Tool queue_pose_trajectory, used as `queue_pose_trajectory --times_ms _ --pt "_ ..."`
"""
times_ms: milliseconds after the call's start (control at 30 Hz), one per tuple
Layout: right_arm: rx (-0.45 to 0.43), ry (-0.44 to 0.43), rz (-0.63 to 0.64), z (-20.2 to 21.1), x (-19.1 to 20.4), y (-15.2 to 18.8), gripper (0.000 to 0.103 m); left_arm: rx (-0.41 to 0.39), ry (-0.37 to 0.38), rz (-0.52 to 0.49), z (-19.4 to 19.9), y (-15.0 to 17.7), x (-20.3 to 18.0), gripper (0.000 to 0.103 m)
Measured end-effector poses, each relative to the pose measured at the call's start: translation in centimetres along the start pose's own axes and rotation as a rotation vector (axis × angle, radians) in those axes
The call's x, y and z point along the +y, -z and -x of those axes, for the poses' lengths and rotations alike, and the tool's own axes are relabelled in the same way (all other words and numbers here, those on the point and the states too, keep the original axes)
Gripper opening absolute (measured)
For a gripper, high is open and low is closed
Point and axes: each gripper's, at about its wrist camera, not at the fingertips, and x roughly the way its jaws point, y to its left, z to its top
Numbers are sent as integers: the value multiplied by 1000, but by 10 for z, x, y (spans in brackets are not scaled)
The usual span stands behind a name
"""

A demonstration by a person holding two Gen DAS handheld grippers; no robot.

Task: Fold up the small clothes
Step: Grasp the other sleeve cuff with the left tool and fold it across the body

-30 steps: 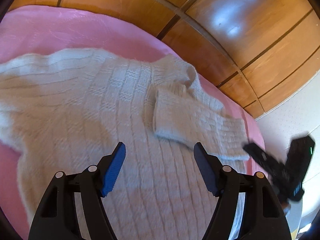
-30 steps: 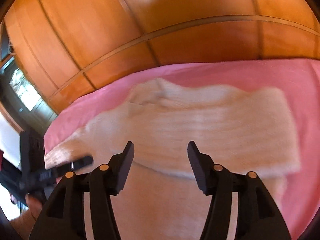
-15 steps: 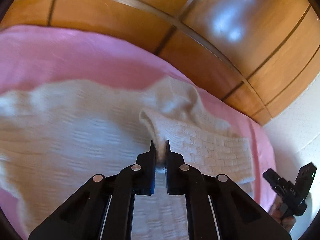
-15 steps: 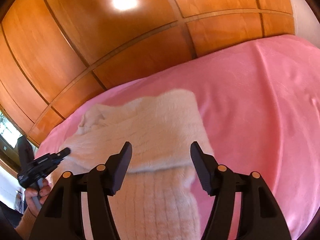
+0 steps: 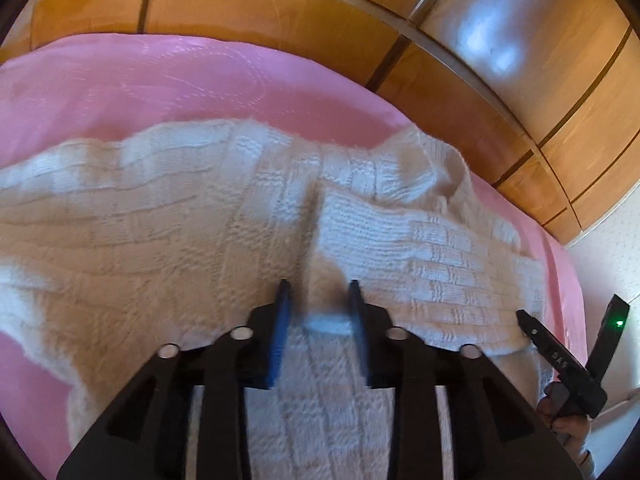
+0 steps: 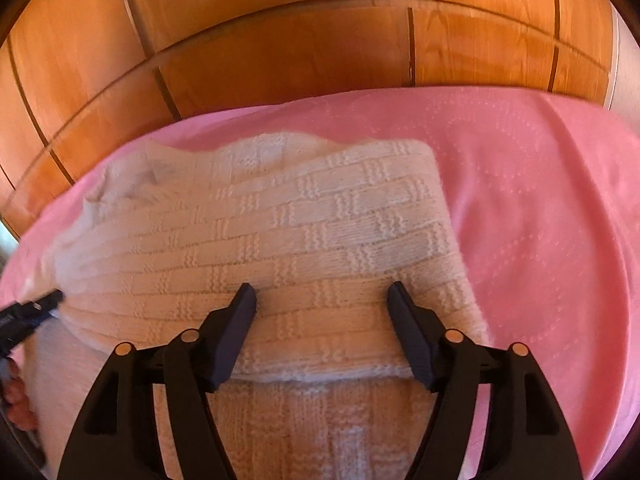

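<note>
both grippers' jaws opening, empty, over the sweater; gripper lettering seems unreadable.

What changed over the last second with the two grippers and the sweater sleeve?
The left gripper pinched the folded sleeve cuff of the cream knitted sweater half a second ago; its jaws are now opening, cuff released. The right gripper dropped closer, jaws opening, empty. The pink bedspread is unchanged.
</note>
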Motion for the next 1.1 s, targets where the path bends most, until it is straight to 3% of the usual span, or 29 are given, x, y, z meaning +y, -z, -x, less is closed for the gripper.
queue_pose_trajectory --times_ms 67,167,333,600,767,900,933,967,1000,1100 --pt "3 19 17 -2 3 1 74 -18 -4 13 13 5 5 47" --pt "7 65 46 -6 10 2 79 -34 -46 53 35 14 24 47" --pt "10 52 48 -11 14 3 85 -92 -5 262 88 32 88 47" --pt "-1 76 65 -9 19 5 85 -266 -147 588 173 63 205 47" --pt "-6 93 71 -6 23 7 86 -349 -238 773 197 62 274 48" --pt "-6 102 73 -6 25 8 87 -392 -255 881 197 51 310 48" --pt "-6 104 73 -6 26 9 87 -397 -260 885 195 46 315 44" --pt "-6 107 74 -6 26 9 87 -389 -271 874 194 41 316 22" --pt "-6 107 75 -6 26 10 88 -373 -284 848 192 33 314 13" --pt "-7 109 76 -6 27 10 88 -404 -255 729 200 10 291 9"
